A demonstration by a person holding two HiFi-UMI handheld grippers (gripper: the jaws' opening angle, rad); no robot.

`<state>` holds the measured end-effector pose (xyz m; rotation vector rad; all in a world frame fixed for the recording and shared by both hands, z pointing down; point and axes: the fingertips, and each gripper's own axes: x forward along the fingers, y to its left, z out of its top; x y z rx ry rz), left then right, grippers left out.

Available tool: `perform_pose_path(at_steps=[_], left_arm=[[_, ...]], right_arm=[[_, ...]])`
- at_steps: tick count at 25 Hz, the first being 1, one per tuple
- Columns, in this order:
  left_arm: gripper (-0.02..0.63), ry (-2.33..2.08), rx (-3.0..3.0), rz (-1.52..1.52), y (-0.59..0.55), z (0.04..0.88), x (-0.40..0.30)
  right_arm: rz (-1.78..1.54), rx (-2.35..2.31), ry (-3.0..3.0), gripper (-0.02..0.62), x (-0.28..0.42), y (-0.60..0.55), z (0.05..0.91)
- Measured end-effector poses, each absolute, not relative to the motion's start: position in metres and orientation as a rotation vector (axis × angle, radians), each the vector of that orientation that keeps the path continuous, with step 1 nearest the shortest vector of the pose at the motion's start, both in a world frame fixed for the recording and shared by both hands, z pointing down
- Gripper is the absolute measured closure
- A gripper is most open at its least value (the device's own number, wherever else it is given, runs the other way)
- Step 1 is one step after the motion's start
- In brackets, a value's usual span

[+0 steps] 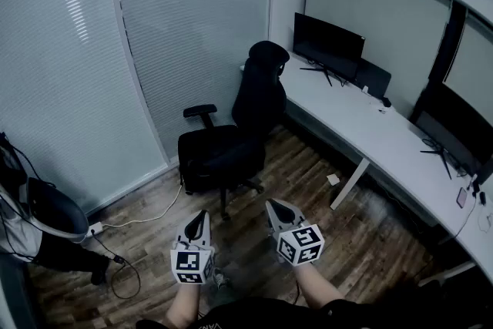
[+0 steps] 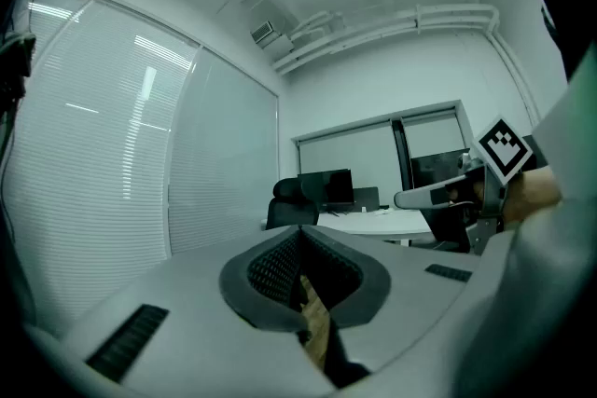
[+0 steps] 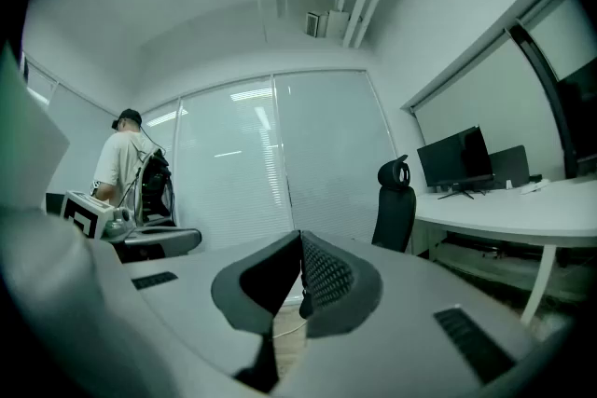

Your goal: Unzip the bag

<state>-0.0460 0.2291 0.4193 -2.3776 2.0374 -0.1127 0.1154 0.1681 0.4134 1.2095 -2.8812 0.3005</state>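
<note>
The left gripper (image 1: 200, 221) and the right gripper (image 1: 279, 210) were held clenched on nothing above the floor (image 1: 308, 181), presumably idle, since no bag was shown in any view.

Open floor (image 1: 339, 235) is noted from 12 to 1 o'clock; 11 o'clock is blocked by office chair (image 1: 231, 146); 2 o'clock by desk (image 1: 362, 123).
</note>
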Motion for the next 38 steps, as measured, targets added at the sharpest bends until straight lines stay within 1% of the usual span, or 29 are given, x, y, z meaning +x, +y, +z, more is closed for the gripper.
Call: perform_pose_path(at_steps=[11, 12, 13, 15, 16, 23, 29, 38], left_arm=[[0.58, 1.983, -2.504, -0.274, 0.158, 0.475, -0.086], [0.574, 1.978, -2.522, -0.289, 0.151, 0.481, -0.09], [0.554, 1.972, -2.54, -0.309, 0.143, 0.487, -0.094], [0.491, 1.951, -2.572, -0.357, 0.124, 0.498, -0.104], [0.483, 1.94, -2.582, -0.379, 0.114, 0.504, -0.11], [0.469, 1.822, -2.644, -0.535, 0.049, 0.546, -0.155], [0.443, 1.651, -2.644, -0.681, 0.0, 0.58, -0.177], [0.396, 1.536, -2.631, -0.762, -0.053, 0.612, -0.167]], right_arm=[[0.496, 1.15, -2.918, 0.548, 0.062, 0.112, 0.454], [0.513, 1.15, -2.915, 0.548, 0.056, 0.105, 0.458], [0.529, 1.151, -2.912, 0.548, 0.05, 0.097, 0.462], [0.553, 1.154, -2.898, 0.543, 0.038, 0.081, 0.471], [0.562, 1.157, -2.888, 0.54, 0.031, 0.073, 0.477], [0.611, 1.203, -2.803, 0.505, -0.02, 0.018, 0.522], [0.645, 1.271, -2.749, 0.503, -0.045, -0.021, 0.551], [0.657, 1.227, -2.707, 0.491, -0.059, -0.069, 0.589]])
